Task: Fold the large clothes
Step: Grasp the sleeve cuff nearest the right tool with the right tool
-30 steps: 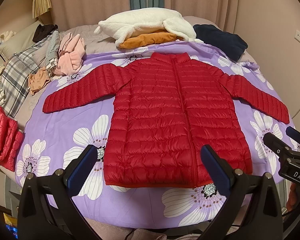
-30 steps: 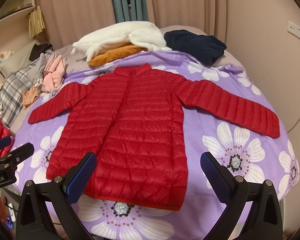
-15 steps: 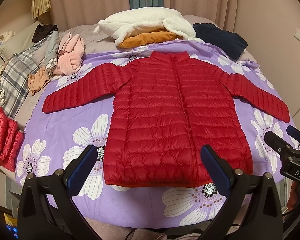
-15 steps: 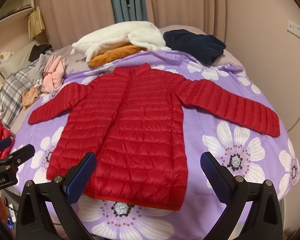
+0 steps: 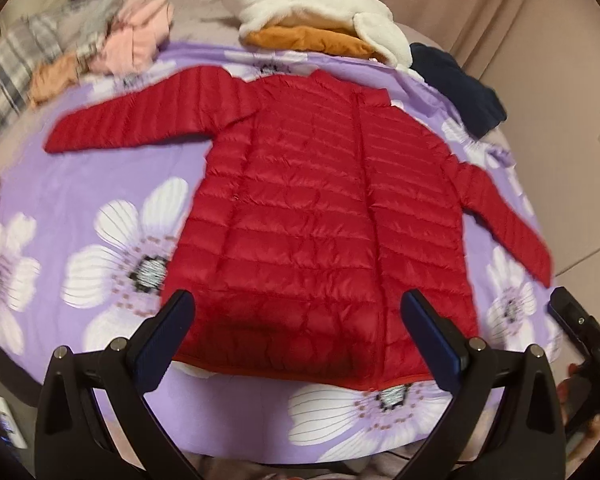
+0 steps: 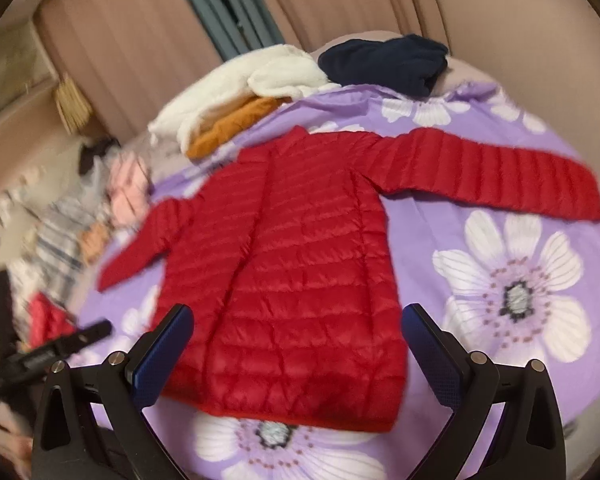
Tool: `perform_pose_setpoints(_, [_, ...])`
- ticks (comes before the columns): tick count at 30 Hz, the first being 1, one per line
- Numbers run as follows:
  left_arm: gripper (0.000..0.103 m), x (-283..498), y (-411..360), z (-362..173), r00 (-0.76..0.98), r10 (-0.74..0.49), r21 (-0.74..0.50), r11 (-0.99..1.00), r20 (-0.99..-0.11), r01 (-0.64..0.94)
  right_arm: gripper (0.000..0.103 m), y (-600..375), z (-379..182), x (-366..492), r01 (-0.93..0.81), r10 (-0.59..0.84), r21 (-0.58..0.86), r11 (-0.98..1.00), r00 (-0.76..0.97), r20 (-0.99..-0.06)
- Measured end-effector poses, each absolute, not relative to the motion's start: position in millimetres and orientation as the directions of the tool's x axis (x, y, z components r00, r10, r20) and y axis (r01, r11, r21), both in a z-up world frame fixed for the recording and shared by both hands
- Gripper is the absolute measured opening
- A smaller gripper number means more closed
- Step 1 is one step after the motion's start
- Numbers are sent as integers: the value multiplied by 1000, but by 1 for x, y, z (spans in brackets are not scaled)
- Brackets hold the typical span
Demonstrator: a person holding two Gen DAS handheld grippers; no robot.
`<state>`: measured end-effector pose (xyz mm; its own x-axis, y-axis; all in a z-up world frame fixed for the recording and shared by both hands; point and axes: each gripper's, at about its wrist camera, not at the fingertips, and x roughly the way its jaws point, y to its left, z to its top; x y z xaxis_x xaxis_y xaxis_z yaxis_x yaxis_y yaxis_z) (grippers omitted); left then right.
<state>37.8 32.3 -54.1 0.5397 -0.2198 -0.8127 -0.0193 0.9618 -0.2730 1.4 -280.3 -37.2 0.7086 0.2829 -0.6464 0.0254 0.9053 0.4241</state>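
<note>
A red quilted puffer jacket [image 5: 320, 216] [image 6: 296, 264] lies flat and zipped on the purple flowered bedspread [image 5: 80, 184] [image 6: 460, 248], both sleeves spread out sideways. My left gripper [image 5: 300, 312] hovers open over the hem, its blue pads empty. My right gripper [image 6: 296, 320] is also open above the hem's right part, holding nothing. Each gripper shows at the other view's edge: the right one [image 5: 580, 328] and the left one [image 6: 48, 352].
A white fleece [image 5: 312, 4] over an orange garment [image 5: 308, 38], a navy garment [image 5: 460, 84], pink clothes [image 5: 140, 36] and plaid fabric [image 5: 8, 60] crowd the bed's far side. Another red padded item [image 6: 48, 316] lies at the left edge. Curtains and wall stand behind.
Both grippers have moved forward and lower toward the jacket's hem and tilted; the views are now motion-blurred. The jacket itself has not moved.
</note>
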Motion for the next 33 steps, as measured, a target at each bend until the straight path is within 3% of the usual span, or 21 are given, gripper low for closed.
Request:
perform_pose_setpoints(5, [103, 50, 37, -55, 563, -345, -415, 910, -751, 3, 102, -334, -62, 13, 134, 316, 592, 795, 742, -591])
perform_pose_setpoints(12, [103, 81, 34, -50, 556, -457, -510, 857, -694, 67, 102, -422, -97, 25, 330, 202, 683, 652, 792, -576])
perform_pose_setpoints(22, [103, 126, 34, -57, 551, -362, -429, 903, -752, 8, 102, -524, -153, 65, 544, 53, 725, 422, 784, -618])
perform_pose_setpoints(26, [103, 135, 33, -65, 536, -353, -420, 907, -767, -4, 102, -541, -158, 68, 517, -14, 789, 333, 839, -544])
perform_pose_setpoints(27, [103, 137, 32, -67, 530, -348, -414, 910, -773, -7, 99, -548, -159, 67, 508, -31, 800, 320, 849, -527])
perform_pose_setpoints(29, [103, 141, 31, -70, 521, -346, -410, 912, -780, -8, 81, -554, -158, 67, 502, -67, 813, 295, 860, -506])
perform_pose_setpoints(31, [103, 143, 31, -73, 514, -340, -400, 916, -788, -7, 46, -562, -163, 68, 547, -92, 792, 270, 834, -545])
perform_pose_setpoints(33, [103, 143, 32, -74, 514, -331, -390, 921, -791, -8, 27, -566, -166, 65, 578, -116, 775, 258, 814, -569])
